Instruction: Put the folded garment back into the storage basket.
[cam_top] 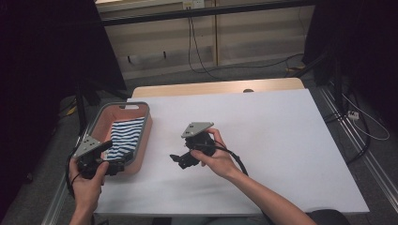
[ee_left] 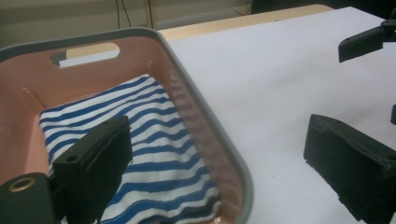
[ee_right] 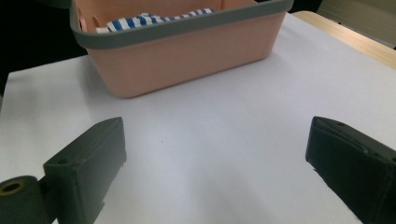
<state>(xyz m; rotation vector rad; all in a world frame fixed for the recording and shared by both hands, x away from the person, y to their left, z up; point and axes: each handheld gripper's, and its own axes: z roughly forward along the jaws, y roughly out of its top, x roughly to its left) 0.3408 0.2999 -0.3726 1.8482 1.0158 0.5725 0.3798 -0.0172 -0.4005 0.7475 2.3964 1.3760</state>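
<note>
A pink basket (cam_top: 144,140) with a grey rim stands at the table's left, and a blue-and-white striped cloth (cam_top: 126,136) lies folded inside it. My left gripper (cam_top: 112,155) is at the basket's near end and open. In the left gripper view (ee_left: 217,128) its jaws straddle the basket's right wall (ee_left: 205,116), one above the cloth (ee_left: 159,140), the other above the table. My right gripper (cam_top: 177,159) is open over the middle of the table with nothing between its jaws. In the right gripper view (ee_right: 217,126) it faces the basket (ee_right: 187,51), where the cloth (ee_right: 149,19) peeks over the rim.
A white sheet (cam_top: 263,131) covers the table, with a wooden strip (cam_top: 216,87) bare along the far edge. Beyond are cables on the floor (cam_top: 197,56) and dark stands at both sides. The right gripper's jaw (ee_left: 364,43) shows in the left gripper view.
</note>
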